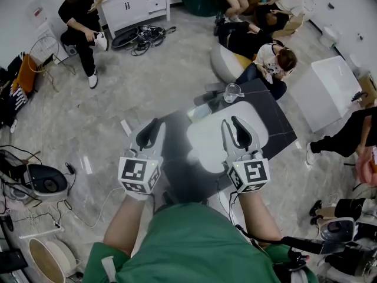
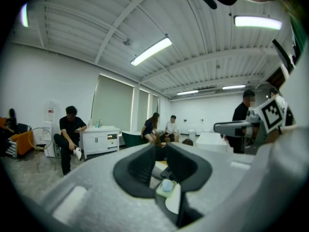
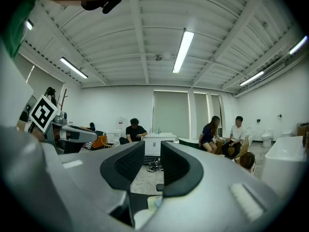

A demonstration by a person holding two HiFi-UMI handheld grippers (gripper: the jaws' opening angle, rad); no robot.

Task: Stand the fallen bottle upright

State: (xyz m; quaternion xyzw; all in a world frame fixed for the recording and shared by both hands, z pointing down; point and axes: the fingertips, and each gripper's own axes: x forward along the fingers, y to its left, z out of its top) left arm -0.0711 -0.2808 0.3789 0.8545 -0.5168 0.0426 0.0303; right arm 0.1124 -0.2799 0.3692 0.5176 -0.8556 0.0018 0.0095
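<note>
The fallen bottle (image 1: 200,112) lies on its side at the far edge of a small dark table (image 1: 277,128), pale green with a light blue cap. In the left gripper view the bottle (image 2: 166,186) shows low between the jaws, cap towards me. Both grippers are held level above the near side of the table, short of the bottle. My left gripper (image 1: 156,122) (image 2: 161,151) is shut with nothing in it. The right gripper (image 1: 230,121) (image 3: 152,149) hangs over a white oval tray (image 1: 212,140), its jaws shut to a narrow slit, holding nothing.
A clear glass (image 1: 233,92) stands just beyond the bottle at the table's far edge. Several people sit on the floor past the table (image 1: 268,58). A white cabinet (image 1: 135,5) and tangled cables (image 1: 144,37) are at the back; a white tub (image 1: 330,90) is at the right.
</note>
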